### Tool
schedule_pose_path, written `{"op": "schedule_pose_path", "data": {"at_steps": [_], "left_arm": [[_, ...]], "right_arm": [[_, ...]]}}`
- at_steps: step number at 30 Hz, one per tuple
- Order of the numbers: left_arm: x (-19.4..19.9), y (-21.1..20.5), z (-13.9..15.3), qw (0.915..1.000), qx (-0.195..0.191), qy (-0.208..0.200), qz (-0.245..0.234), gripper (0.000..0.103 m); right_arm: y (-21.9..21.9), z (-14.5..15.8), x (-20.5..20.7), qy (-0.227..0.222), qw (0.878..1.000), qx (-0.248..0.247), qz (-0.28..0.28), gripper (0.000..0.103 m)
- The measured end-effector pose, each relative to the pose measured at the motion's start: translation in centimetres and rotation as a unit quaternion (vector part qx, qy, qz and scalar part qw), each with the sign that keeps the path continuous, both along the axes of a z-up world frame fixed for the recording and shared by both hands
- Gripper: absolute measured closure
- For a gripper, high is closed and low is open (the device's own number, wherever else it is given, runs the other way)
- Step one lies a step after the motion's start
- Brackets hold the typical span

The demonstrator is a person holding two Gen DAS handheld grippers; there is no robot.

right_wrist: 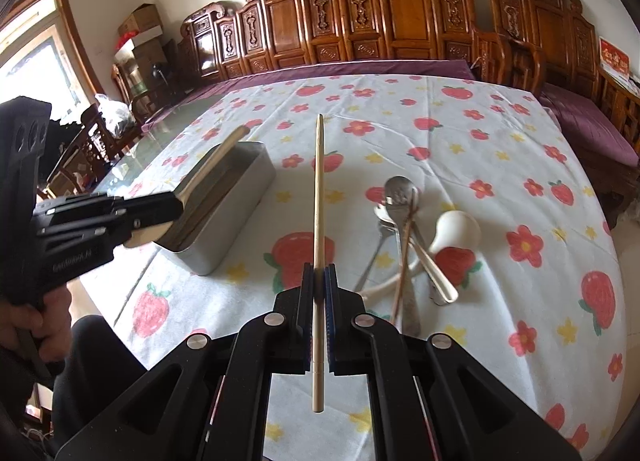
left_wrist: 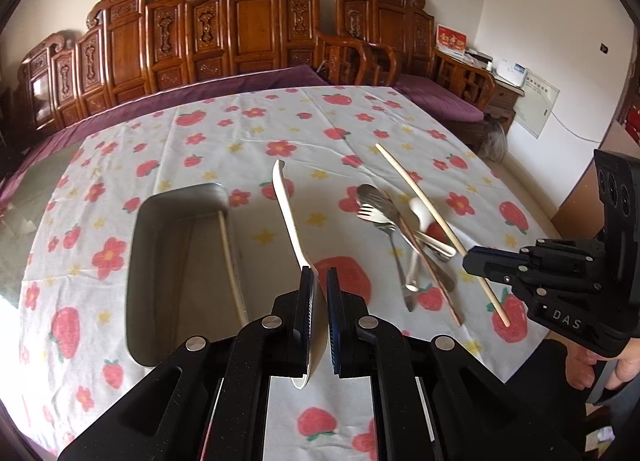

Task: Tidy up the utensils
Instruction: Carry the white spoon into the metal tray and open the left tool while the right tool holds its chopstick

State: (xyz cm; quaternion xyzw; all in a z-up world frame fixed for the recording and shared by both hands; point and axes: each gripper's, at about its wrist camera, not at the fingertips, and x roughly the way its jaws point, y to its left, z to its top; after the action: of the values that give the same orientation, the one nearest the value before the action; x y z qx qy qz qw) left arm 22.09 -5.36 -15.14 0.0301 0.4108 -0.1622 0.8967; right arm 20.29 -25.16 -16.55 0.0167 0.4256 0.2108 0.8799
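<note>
Left wrist view shows the left gripper clamped on a white ceramic spoon, whose handle sticks up and away over the strawberry-print tablecloth. Just left of that spoon sits the metal tin, the landmark for everything else; one pale chopstick lies inside it along its right wall. Right of the tin, well apart from it, lies a heap of utensils: metal spoons, a fork, and another white spoon.

Farther right of the tin, the right gripper pinches a light wooden chopstick, which crosses between its closed pads with both ends free. On the right gripper's black body, seen from the left wrist, the letters "DAS" can be read. The right wrist view shows raised lettering on the left gripper's side, too blurred to read. A hand grips the right gripper's handle.
</note>
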Motion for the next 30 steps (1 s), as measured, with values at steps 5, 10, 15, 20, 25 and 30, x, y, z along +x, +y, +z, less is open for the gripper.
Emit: {"op": "schedule_pose_path", "data": {"at_steps": [5, 10, 15, 20, 25, 30], "left_arm": [[1.0, 2.6, 0.1, 0.9998, 0.006, -0.001, 0.018, 0.097], [2.2, 4.8, -0.4, 0.9994, 0.005, 0.006, 0.035, 0.097], [3.6, 6.7, -1.5, 0.9985, 0.009, 0.02, 0.051, 0.097], [4.8, 8.2, -3.0, 0.9972, 0.011, 0.038, 0.064, 0.097], [6.2, 9.4, -5.2, 0.9952, 0.013, 0.061, 0.076, 0.097], [7.0, 10.0, -6.7, 0.9937, 0.013, 0.075, 0.083, 0.097]], "right_arm": [[1.8, 0.2, 0.3, -0.001, 1.0, 0.0, 0.01, 0.097], [3.5, 0.2, 0.7, 0.001, 1.0, -0.004, 0.02, 0.097], [4.9, 0.4, 1.2, 0.003, 1.0, 0.003, 0.027, 0.097], [6.6, 0.3, 1.5, 0.005, 0.999, -0.007, 0.041, 0.097], [7.4, -0.2, 2.0, 0.017, 0.999, 0.004, 0.046, 0.097], [8.0, -0.6, 2.5, 0.023, 0.998, 0.005, 0.051, 0.097]]}}
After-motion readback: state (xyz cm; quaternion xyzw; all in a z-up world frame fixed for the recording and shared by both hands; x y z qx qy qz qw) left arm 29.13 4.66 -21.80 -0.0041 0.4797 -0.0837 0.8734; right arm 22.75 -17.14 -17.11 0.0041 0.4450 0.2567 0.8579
